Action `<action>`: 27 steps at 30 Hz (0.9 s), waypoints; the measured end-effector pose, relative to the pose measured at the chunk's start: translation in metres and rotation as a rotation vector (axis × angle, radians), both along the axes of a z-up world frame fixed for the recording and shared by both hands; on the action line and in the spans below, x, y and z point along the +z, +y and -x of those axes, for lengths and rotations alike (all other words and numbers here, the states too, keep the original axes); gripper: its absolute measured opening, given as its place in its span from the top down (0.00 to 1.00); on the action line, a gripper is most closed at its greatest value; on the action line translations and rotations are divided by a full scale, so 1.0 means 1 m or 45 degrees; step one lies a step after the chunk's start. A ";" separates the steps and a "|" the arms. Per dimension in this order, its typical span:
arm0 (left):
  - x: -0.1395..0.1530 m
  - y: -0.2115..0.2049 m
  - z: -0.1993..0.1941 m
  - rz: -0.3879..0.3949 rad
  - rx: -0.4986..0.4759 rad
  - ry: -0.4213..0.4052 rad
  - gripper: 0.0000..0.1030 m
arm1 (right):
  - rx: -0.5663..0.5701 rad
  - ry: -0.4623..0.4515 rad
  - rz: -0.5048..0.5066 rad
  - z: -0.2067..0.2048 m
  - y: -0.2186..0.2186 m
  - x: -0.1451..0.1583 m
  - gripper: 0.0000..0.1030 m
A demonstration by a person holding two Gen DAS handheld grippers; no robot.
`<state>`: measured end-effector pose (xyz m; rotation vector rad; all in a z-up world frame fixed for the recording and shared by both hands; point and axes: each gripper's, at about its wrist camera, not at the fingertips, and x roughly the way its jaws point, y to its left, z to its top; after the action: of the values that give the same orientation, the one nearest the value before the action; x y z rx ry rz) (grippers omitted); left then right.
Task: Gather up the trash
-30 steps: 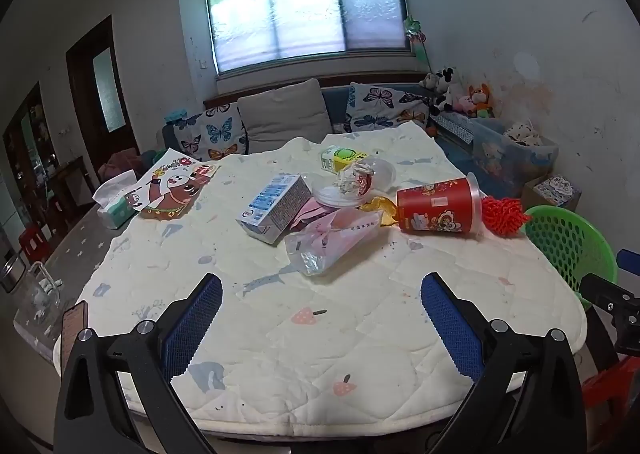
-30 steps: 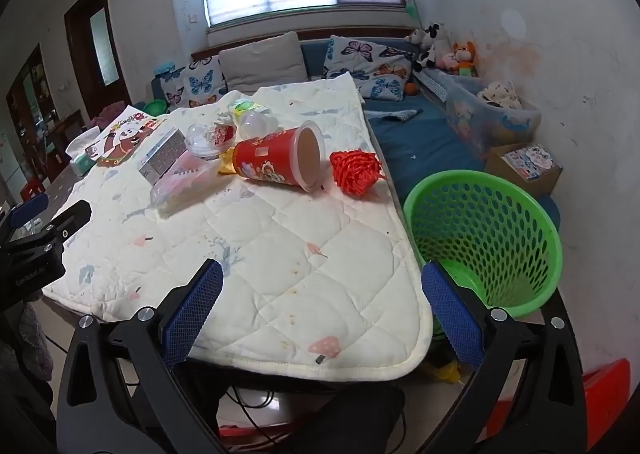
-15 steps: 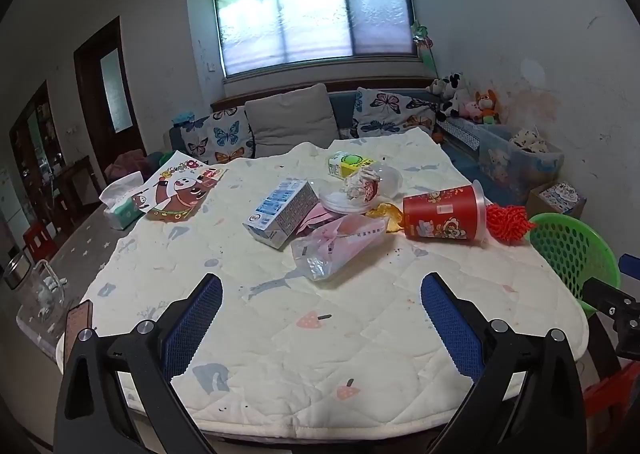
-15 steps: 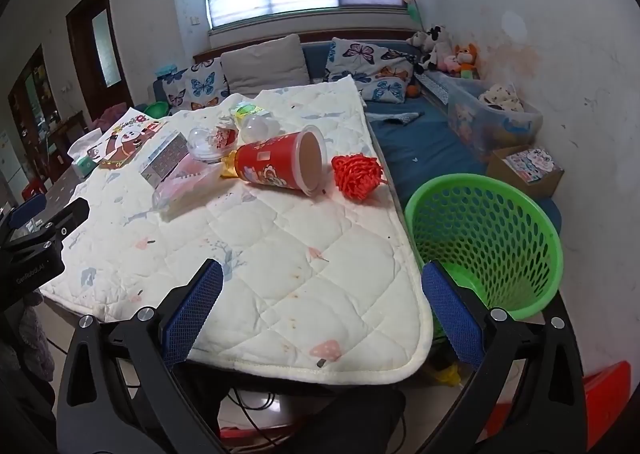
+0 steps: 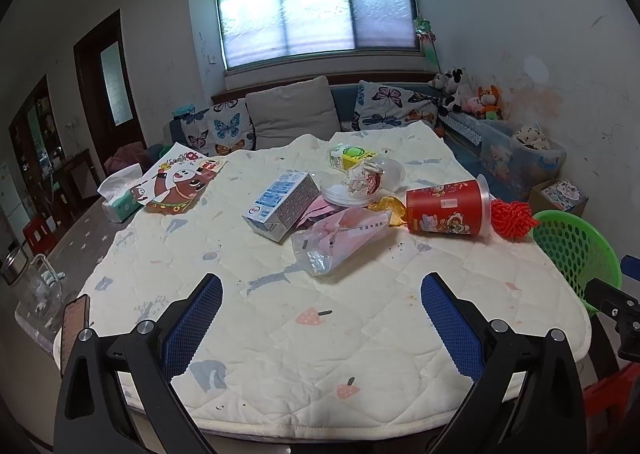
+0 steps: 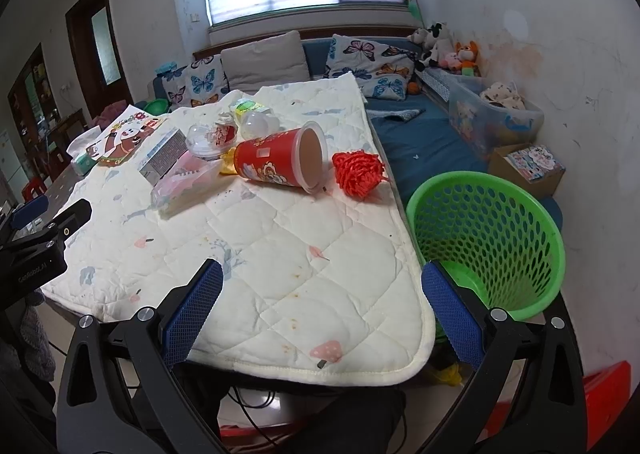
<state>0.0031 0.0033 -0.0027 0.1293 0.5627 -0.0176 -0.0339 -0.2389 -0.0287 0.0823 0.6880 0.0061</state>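
Observation:
Trash lies in a cluster on the quilted table (image 5: 320,326): a red paper cup (image 5: 448,212) on its side, a red mesh ball (image 5: 514,216), a clear plastic bag (image 5: 340,238), a blue-white carton (image 5: 280,204), a clear lidded cup (image 5: 360,184) and a green-yellow carton (image 5: 350,156). The green basket (image 6: 486,238) stands empty beside the table's right edge. My left gripper (image 5: 320,326) is open and empty over the near table. My right gripper (image 6: 320,310) is open and empty over the near right corner. The red cup (image 6: 280,166) and mesh ball (image 6: 358,172) lie ahead of it.
A picture book (image 5: 180,178) and a tissue pack (image 5: 120,198) lie at the table's left. A sofa with cushions (image 5: 292,118) runs behind it. A phone (image 5: 74,328) and a glass jar (image 5: 38,294) sit at the near left. A red stool (image 6: 600,398) stands below the basket.
Both grippers have tilted up and drawn slightly closer to the table; the trash now sits lower in each view. Nothing on the table has moved. Both stay open.

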 end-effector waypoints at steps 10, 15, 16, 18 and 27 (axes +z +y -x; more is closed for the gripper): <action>-0.003 0.001 -0.003 0.006 0.005 0.009 0.06 | 0.003 0.013 -0.006 -0.004 -0.002 -0.002 0.04; -0.005 0.001 -0.004 0.005 0.008 0.008 0.06 | 0.006 0.020 -0.006 -0.006 -0.001 -0.003 0.04; -0.005 0.001 -0.005 0.007 0.010 0.009 0.06 | 0.008 0.020 -0.004 -0.007 -0.001 -0.003 0.04; -0.006 0.002 -0.006 0.011 0.010 0.012 0.06 | 0.010 0.021 -0.001 -0.008 0.000 -0.003 0.04; -0.006 0.002 -0.010 0.009 0.017 0.019 0.06 | 0.012 0.024 0.001 -0.010 0.000 -0.004 0.04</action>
<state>0.0129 0.0052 -0.0091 0.1185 0.5784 -0.0077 -0.0239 -0.2391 -0.0322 0.0781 0.7070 0.0143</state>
